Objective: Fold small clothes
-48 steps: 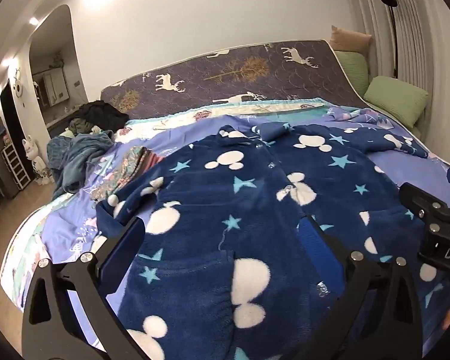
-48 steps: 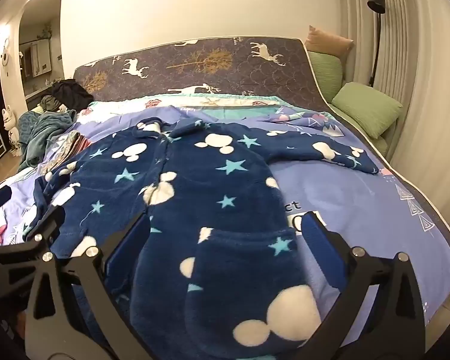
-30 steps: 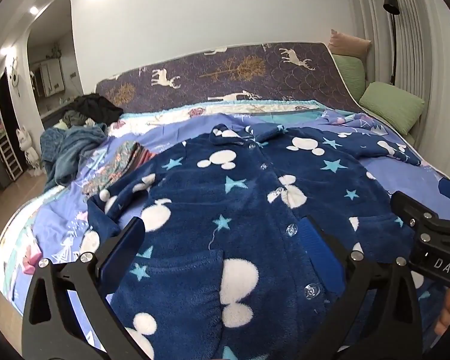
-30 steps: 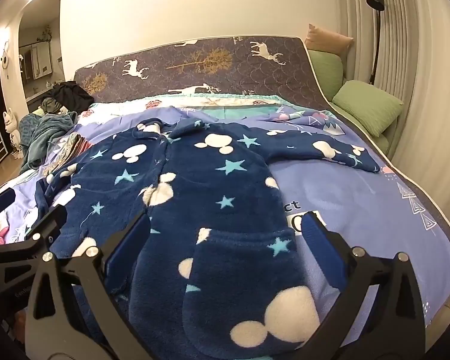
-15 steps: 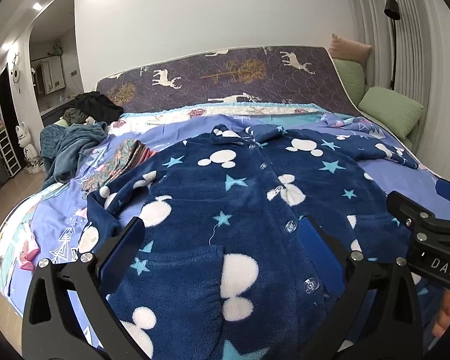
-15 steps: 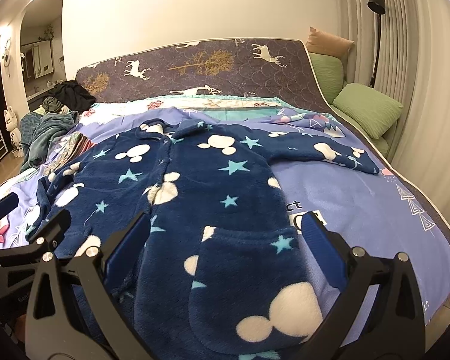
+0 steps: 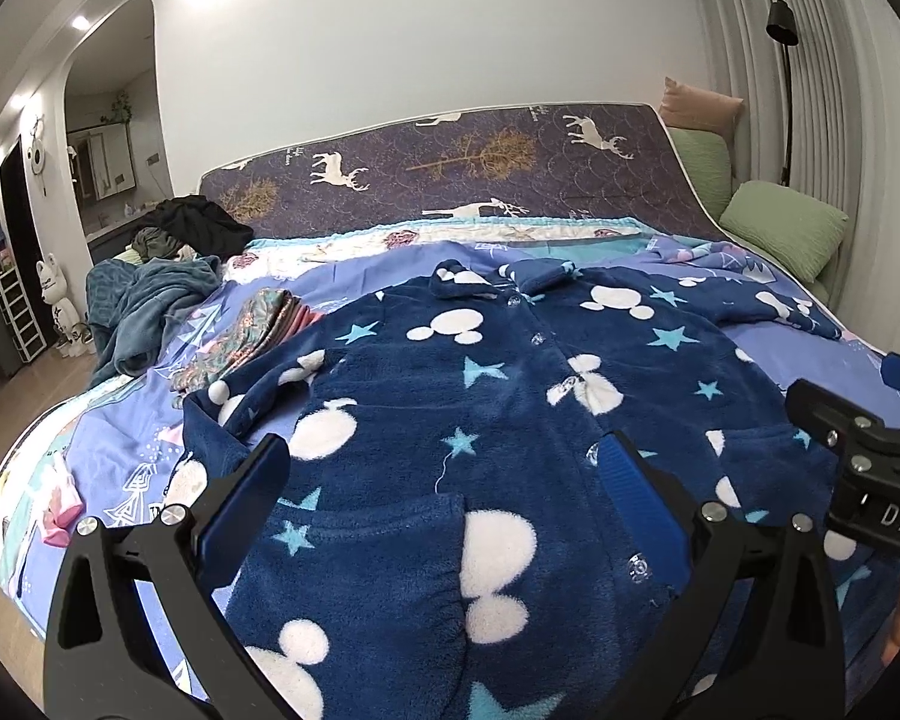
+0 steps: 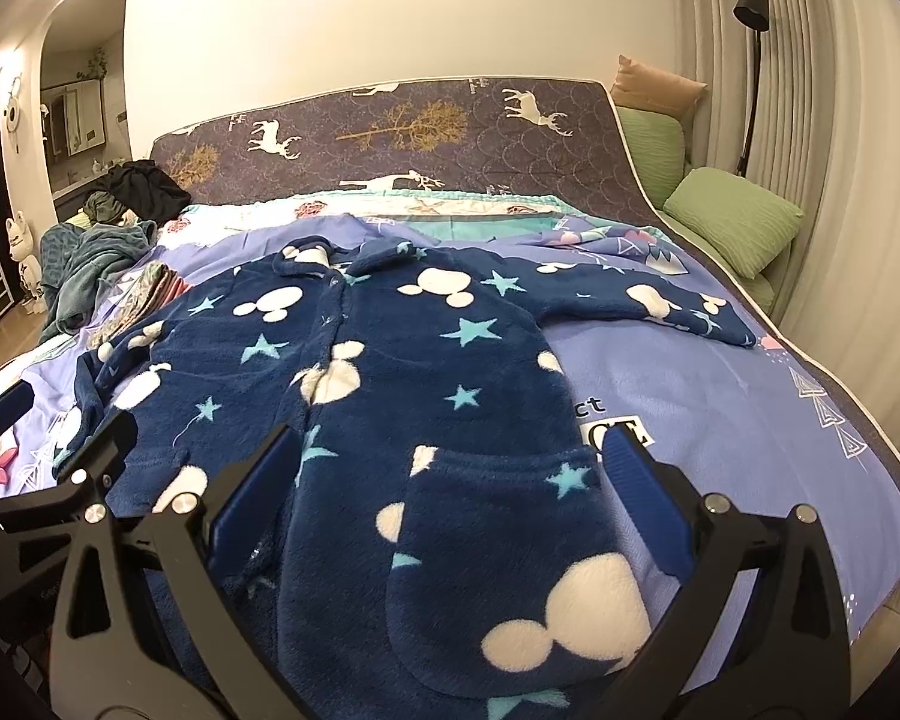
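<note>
Left wrist view: left gripper [image 7: 444, 474] jaws wide apart, holding nothing, over navy fleece pajama top [image 7: 510, 396] spread flat on bed [image 7: 114, 468]. Right gripper [image 8: 444, 474] same, gaping and empty above the hem pocket [image 8: 510, 552]. Top's near hem cut off by frame.

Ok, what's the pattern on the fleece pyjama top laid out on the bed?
Navy fleece pyjama top with white mouse-head shapes and light blue stars; clearest in the right wrist view.
</note>
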`<state>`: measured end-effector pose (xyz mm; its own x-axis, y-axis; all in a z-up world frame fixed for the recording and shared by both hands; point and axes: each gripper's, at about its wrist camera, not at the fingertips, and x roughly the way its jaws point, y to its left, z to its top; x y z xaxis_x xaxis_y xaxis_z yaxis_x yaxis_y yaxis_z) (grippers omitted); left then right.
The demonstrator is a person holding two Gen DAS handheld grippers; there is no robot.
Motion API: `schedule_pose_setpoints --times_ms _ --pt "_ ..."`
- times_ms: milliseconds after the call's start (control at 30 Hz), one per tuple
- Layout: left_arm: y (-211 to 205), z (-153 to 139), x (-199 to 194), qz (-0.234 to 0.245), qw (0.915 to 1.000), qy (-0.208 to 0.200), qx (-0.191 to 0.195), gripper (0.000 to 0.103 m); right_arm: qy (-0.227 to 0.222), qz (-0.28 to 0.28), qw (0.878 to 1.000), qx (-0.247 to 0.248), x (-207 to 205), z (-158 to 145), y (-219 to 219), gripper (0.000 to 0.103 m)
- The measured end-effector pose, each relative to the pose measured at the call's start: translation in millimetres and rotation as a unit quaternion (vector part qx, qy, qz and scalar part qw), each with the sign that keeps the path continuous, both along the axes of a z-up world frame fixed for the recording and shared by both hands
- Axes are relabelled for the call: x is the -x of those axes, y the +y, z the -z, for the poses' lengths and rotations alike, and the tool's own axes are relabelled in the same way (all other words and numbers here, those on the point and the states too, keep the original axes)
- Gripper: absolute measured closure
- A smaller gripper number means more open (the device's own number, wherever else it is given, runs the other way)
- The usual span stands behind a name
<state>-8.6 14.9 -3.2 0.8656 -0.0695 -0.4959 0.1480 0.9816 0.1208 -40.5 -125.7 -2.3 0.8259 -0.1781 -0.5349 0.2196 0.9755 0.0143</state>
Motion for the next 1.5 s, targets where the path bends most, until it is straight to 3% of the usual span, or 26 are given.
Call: schedule_pose_setpoints --times_ms 200,367,667,1500 --pt "8.0 1.3 3.5 -0.003 0.9997 -0.013 0.019 0.001 -0.014 -0.009 1.0 0.0 3.1 -4.6 7.9 0.002" --pt "13.5 0.1 4.9 -0.012 0.9998 -0.018 0.001 0.001 -0.013 -0.019 1.0 0.001 0.6 -4.8 16.5 0.002" --pt "22.4 4.3 2.8 0.007 0.9999 -0.004 0.015 0.001 -0.01 -0.026 1.0 0.006 -3.7 -3.4 27.3 0.002" --pt "39.0 6.2 -8.2 -0.001 0.9992 0.001 0.04 0.001 -0.008 -0.015 1.0 0.012 -9.7 -2.1 26.9 0.002"
